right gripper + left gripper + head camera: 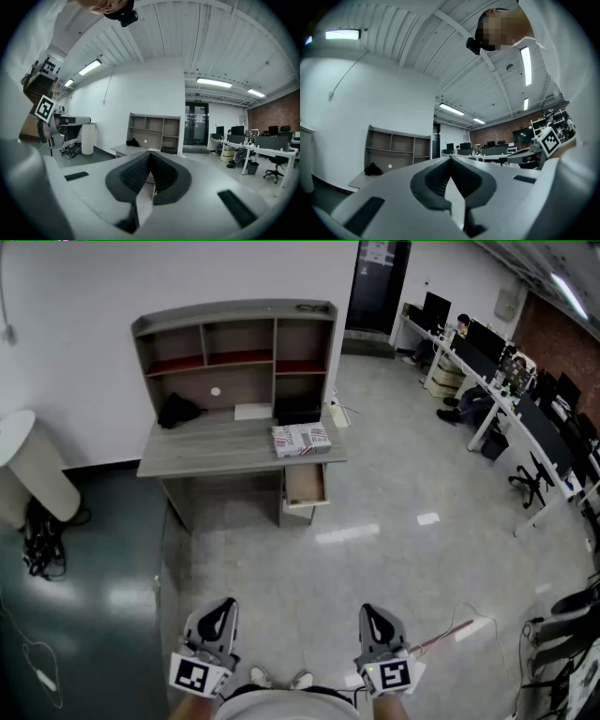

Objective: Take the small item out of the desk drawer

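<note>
Clearly, the drawer (306, 486) lies well beyond left tool (224, 605) and right tool (371, 611).

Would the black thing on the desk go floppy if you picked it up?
Probably floppy: the black thing slumps in a lumpy heap on the desk, like cloth or a bag. It likely won't roll, since it lies low and wide.

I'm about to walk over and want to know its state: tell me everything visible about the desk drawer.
The drawer is a shallow open-topped box, tan and wood-like inside, with a pale front. It stands pulled out, level, from under the right end of the grey desk, below a patterned package lying on the desktop. From this far, whether anything lies inside cannot be told.
</note>
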A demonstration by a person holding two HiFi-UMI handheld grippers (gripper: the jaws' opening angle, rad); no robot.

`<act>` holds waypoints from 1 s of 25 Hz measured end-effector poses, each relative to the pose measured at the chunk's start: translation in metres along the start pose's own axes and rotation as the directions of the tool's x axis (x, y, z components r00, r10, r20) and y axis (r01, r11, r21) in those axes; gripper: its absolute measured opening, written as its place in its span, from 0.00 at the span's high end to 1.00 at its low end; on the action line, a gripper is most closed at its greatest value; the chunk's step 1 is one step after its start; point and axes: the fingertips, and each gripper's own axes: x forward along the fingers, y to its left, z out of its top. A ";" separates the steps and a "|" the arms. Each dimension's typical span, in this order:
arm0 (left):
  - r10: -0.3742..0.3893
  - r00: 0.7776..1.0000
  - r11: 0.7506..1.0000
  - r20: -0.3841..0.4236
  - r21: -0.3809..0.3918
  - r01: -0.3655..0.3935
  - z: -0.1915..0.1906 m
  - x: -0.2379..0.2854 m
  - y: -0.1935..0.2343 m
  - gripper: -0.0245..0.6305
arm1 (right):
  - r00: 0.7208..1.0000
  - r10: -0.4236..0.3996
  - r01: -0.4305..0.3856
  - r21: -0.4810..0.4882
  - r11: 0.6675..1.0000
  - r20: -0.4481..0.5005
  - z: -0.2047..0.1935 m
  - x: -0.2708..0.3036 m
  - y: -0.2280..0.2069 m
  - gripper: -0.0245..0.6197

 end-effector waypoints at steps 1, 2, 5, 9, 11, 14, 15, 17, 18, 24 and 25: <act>-0.001 1.000 1.000 -0.006 0.004 0.001 0.000 0.000 -0.005 0.94 | 1.000 -0.002 0.002 0.000 1.000 -0.009 -0.002 -0.005 -0.004 0.93; -0.002 1.000 1.000 -0.011 0.007 0.002 -0.001 0.000 -0.011 0.94 | 1.000 -0.003 0.003 0.001 1.000 -0.016 -0.004 -0.009 -0.008 0.93; 0.000 1.000 1.000 -0.025 0.010 0.000 -0.002 0.005 -0.025 0.94 | 1.000 0.012 -0.012 0.015 1.000 -0.025 -0.010 -0.017 -0.020 0.93; 0.005 0.999 1.000 -0.040 0.021 -0.004 -0.011 0.013 -0.045 0.94 | 0.996 0.087 -0.086 0.051 0.995 -0.014 -0.019 -0.023 -0.025 0.93; 0.010 0.999 1.000 -0.038 0.012 -0.009 -0.018 0.018 -0.051 0.94 | 0.995 0.100 -0.099 0.047 0.994 -0.009 -0.025 -0.024 -0.029 0.93; 0.013 0.998 1.000 -0.063 0.000 -0.013 -0.025 0.022 -0.058 0.94 | 0.992 0.126 -0.124 0.073 0.990 -0.021 -0.033 -0.025 -0.033 0.93; 0.014 0.997 1.000 -0.079 0.006 -0.013 -0.027 0.023 -0.058 0.94 | 0.991 0.133 -0.131 0.082 0.988 -0.022 -0.036 -0.025 -0.033 0.93; 0.022 0.995 1.000 -0.093 0.011 -0.021 -0.032 0.032 -0.050 0.94 | 0.990 0.142 -0.139 0.089 0.986 -0.021 -0.040 -0.013 -0.036 0.93; 0.025 0.995 1.000 -0.096 0.009 -0.024 -0.035 0.039 -0.045 0.94 | 0.989 0.148 -0.145 0.089 0.985 -0.024 -0.042 -0.002 -0.038 0.93; 0.034 0.993 0.998 -0.116 -0.052 -0.040 -0.070 0.096 0.010 0.94 | 0.977 0.198 -0.195 0.052 0.979 -0.073 -0.038 0.090 -0.037 0.93; 0.032 0.993 0.997 -0.115 -0.063 -0.039 -0.074 0.110 0.024 0.94 | 0.977 0.199 -0.195 0.045 0.980 -0.078 -0.034 0.109 -0.038 0.93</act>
